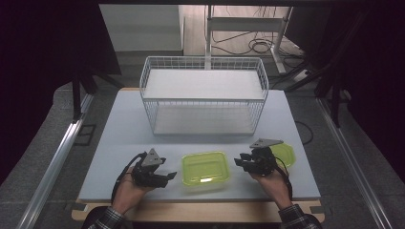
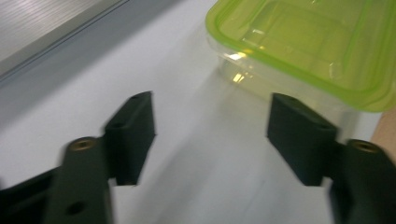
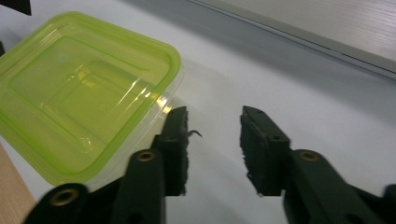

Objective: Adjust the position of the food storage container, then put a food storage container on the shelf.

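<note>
A clear rectangular plastic container with a lime-green lid (image 1: 205, 168) sits closed near the front edge of the pale grey tabletop (image 1: 119, 129), between the two tools. The left tool (image 1: 165, 177) rests just beside it, jaws spread and empty. The right tool (image 1: 241, 162) lies on its other side, jaws also parted, gripping nothing. A second lime-green lidded piece (image 1: 286, 153) peeks out behind the right tool. A white wire basket rack (image 1: 204, 95) stands empty farther back. Judging from this, nothing has been grasped yet; all handling remains ahead.
</note>
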A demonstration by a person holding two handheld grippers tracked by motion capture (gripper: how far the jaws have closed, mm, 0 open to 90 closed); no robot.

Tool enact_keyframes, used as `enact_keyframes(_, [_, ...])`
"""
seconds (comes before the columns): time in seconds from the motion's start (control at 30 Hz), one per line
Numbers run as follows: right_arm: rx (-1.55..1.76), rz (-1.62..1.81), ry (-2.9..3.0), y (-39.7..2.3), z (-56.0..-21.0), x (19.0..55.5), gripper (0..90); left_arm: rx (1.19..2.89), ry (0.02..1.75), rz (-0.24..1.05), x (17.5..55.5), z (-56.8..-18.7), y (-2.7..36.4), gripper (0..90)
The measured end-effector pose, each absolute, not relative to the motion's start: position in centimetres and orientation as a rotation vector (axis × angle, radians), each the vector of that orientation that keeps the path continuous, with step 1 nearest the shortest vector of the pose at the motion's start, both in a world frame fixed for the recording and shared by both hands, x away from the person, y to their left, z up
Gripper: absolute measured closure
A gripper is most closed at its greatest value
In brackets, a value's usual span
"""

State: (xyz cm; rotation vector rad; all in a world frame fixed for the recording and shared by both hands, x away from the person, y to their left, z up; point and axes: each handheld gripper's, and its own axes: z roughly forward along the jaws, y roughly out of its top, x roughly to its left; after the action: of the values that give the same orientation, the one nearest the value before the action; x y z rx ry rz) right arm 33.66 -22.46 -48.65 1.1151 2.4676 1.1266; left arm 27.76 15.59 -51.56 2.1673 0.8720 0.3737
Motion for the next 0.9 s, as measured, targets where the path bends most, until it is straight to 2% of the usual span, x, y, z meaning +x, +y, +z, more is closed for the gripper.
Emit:
enact_keyframes(0.07, [1.123,1.132,2.466,-22.6,-48.7,33.6,53.1,2.180,0.879,0.386,27.6,-51.7,15.6,19.9])
enact_keyframes(0.2, [1.117,1.145,2.475,-22.7,-48.9,33.8,41.9,2.182,0.897,0.382,27.2,-52.0,15.9,11.1])
enact_keyframes(0.23, [1.114,1.156,2.480,-22.6,-49.0,33.8,35.4,2.181,0.896,0.380,27.1,-52.0,16.0,8.2])
enact_keyframes(0.27, [1.114,1.156,2.480,-22.6,-49.0,33.8,35.4,2.176,0.898,0.383,27.0,-52.1,16.1,8.2])
enact_keyframes(0.4, [1.114,1.191,2.496,-22.6,-49.1,33.9,24.2,2.148,0.903,0.396,26.4,-52.3,16.5,4.1])
enact_keyframes(0.67, [1.097,1.229,2.516,-22.1,-49.5,34.0,11.6,2.099,0.887,0.429,25.6,-52.5,17.1,2.3])
enact_keyframes(0.9, [1.114,1.252,2.565,-21.6,-49.2,33.9,7.0,2.136,0.874,0.436,25.6,-52.8,17.0,2.6])
